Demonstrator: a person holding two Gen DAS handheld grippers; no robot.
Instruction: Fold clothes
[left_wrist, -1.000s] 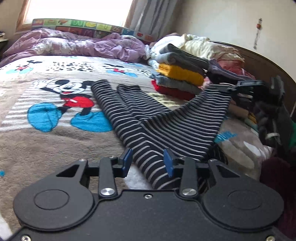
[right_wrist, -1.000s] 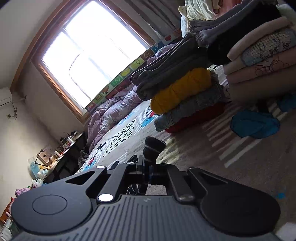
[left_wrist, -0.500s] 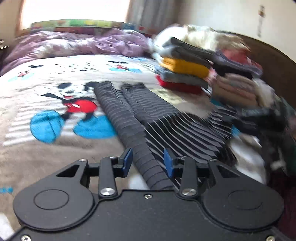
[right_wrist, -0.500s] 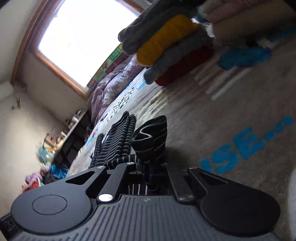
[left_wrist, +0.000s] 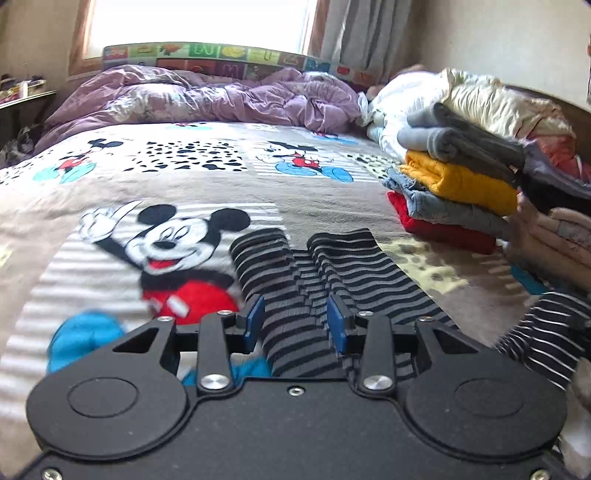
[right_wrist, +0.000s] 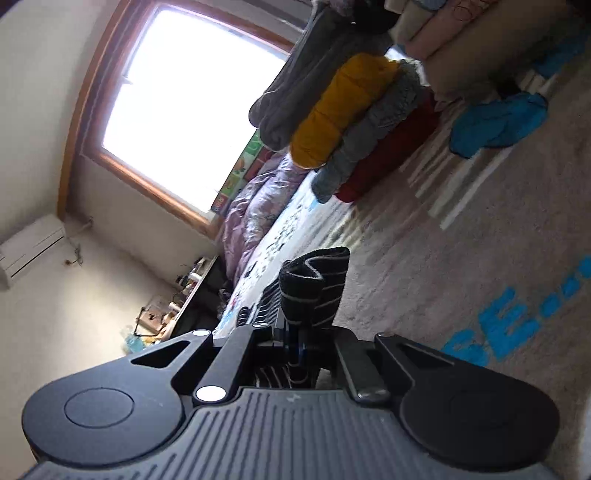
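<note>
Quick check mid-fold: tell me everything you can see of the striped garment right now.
The striped garment is dark knit fabric with thin pale stripes, lying on the cartoon-print bed blanket. Two long parallel parts, legs or sleeves, point towards the purple duvet. The left gripper is over it, jaws apart, gripping nothing. The right gripper is shut on a bunched edge, and a fold sticks out past its fingers. It lies apart from the folded pile.

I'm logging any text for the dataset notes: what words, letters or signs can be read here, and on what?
"SE...": blue letters on the blanket, cut off by the tool body.
"M": one tile of the alphabet mat under the window; other tiles too blurred.
Clothes stack: no readable labels.
</note>
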